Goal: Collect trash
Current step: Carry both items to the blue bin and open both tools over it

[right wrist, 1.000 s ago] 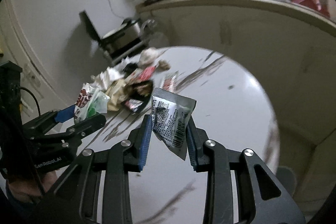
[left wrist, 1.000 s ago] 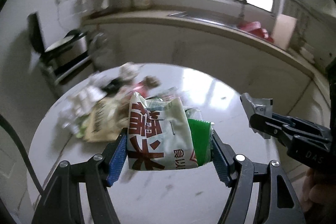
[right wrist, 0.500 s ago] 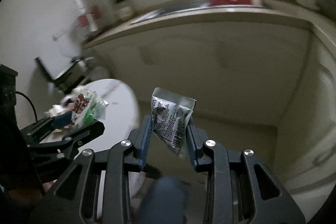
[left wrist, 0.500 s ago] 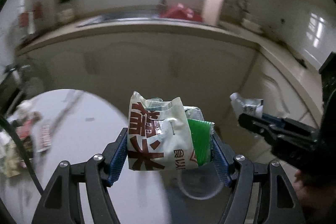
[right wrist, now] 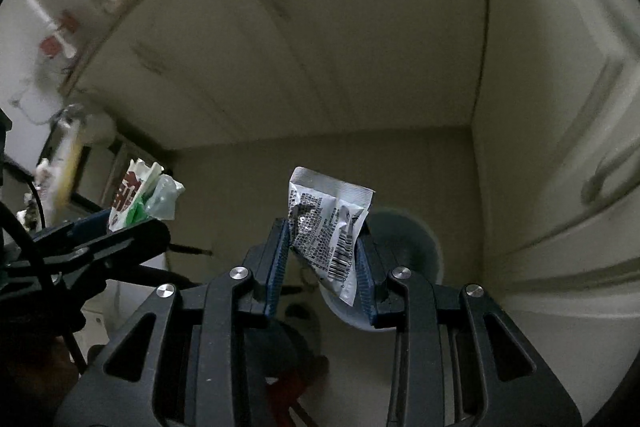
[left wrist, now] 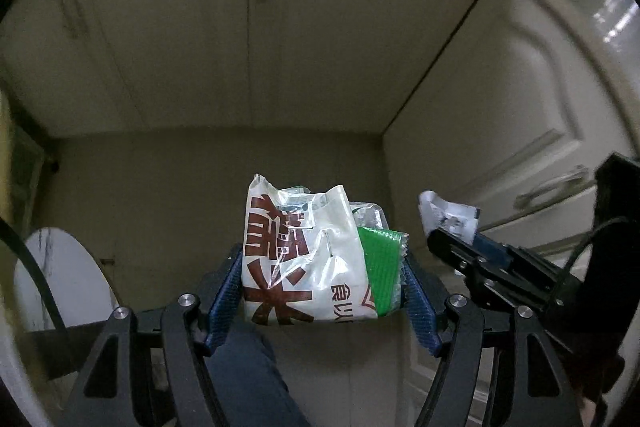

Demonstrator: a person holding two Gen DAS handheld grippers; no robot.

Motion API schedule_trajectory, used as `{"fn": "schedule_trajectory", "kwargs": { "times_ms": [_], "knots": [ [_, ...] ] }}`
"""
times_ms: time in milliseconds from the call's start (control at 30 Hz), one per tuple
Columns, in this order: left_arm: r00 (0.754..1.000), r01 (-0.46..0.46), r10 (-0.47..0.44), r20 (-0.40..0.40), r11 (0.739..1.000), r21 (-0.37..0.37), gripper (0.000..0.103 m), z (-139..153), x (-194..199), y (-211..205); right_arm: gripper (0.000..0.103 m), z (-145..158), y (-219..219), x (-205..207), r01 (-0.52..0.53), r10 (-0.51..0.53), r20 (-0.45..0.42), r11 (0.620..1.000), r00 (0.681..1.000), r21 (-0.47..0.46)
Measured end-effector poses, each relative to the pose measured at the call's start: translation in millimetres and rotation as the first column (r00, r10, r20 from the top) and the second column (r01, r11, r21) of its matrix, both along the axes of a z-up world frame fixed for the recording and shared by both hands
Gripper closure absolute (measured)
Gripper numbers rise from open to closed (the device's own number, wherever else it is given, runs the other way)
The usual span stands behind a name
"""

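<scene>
Left gripper (left wrist: 322,281) clamps the white snack bag (left wrist: 304,255) between its pads — right gripper (right wrist: 322,263) pinches the silver sachet (right wrist: 326,227)

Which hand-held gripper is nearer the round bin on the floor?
Right. The right hand-held gripper, shut on the silver sachet, hangs just in front of the bin. The left hand-held gripper, holding its wrappers, is off to its left.

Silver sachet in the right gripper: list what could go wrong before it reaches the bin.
1. The silver sachet is pinched in the right gripper with one corner hanging low; it could slip out early.
2. The grey bin shows only partly behind that gripper, so a release now may land on the floor.
3. The left gripper holds a white snack bag and a green wrapper together; the green one might fall loose.
</scene>
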State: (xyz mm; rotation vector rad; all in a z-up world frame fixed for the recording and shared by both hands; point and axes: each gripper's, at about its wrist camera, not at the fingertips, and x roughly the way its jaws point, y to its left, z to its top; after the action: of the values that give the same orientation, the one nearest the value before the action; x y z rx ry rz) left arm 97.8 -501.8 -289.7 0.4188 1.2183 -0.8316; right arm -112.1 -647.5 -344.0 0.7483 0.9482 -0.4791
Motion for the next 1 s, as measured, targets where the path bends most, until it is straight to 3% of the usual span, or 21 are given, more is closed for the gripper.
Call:
{"fn": "schedule_trajectory", "kwargs": {
  "times_ms": [133, 367, 500, 567, 733, 1000],
  "knots": [
    [0.996, -0.014, 0.015, -0.088, 1.0, 0.021, 0.035, -29.5, 11.7, -16.6, 0.07, -34.0, -9.7, 3.3, 0.025, -0.023, -0.047, 0.998, 0.999, 0.055],
    [0.996, 0.008, -0.002, -0.092, 0.998, 0.061, 0.033, -51.8, 19.8, -37.7, 0.062, -59.4, -20.7, 7.2, 0.044, -0.037, -0.082, 0.996, 0.996, 0.082],
    [0.996, 0.016, -0.009, -0.085, 0.996, 0.091, 0.029, -58.5, 15.2, -51.7, 0.04, -67.2, -22.3, -3.1, 0.065, -0.058, -0.088, 0.994, 0.994, 0.086],
    [0.997, 0.021, -0.014, -0.081, 0.996, 0.09, 0.023, -58.3, 9.0, -59.5, 0.031, -68.5, -22.6, -5.7, 0.071, -0.064, -0.088, 0.994, 0.994, 0.087],
    [0.997, 0.032, -0.026, -0.066, 0.996, 0.088, 0.022, -61.7, -2.1, -60.0, 0.014, -62.8, -19.7, -9.3, 0.103, -0.096, -0.084, 0.992, 0.992, 0.074],
    [1.0, 0.014, -0.014, 0.013, 0.999, 0.032, 0.022, -33.0, -11.4, -40.6, 0.007, -37.3, -11.5, -26.3, 0.137, -0.136, -0.048, 0.99, 0.99, 0.027]
  ]
}}
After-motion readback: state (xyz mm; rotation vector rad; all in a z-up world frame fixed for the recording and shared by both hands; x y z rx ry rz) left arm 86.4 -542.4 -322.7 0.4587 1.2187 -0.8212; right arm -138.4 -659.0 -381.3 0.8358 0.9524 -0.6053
